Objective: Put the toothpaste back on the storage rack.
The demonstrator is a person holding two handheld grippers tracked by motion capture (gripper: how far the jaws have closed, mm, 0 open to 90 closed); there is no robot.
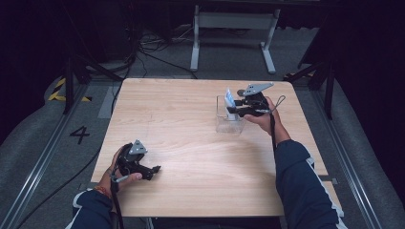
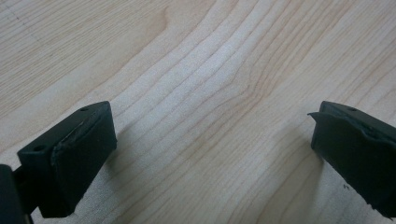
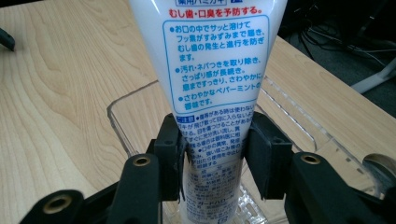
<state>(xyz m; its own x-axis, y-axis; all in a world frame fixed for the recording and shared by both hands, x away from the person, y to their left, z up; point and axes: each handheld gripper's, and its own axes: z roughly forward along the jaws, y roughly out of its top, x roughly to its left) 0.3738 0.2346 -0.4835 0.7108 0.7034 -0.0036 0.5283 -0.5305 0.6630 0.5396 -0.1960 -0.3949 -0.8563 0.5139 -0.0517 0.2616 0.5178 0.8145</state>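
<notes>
White tube [image 3: 212,79] clamped between right tool [image 3: 215,154] jaws (upright, over clear container [image 3: 126,121])

Left gripper [image 2: 212,154] is hovering low over the wooden table [image 2: 205,70], jaws spread wide, nothing between them. One black jaw is sitting at lower left, the other at the right edge, partly cut off by the frame. Both are casting soft shadows on the pale wood. Grain lines are running diagonally across the tabletop between them.
</notes>
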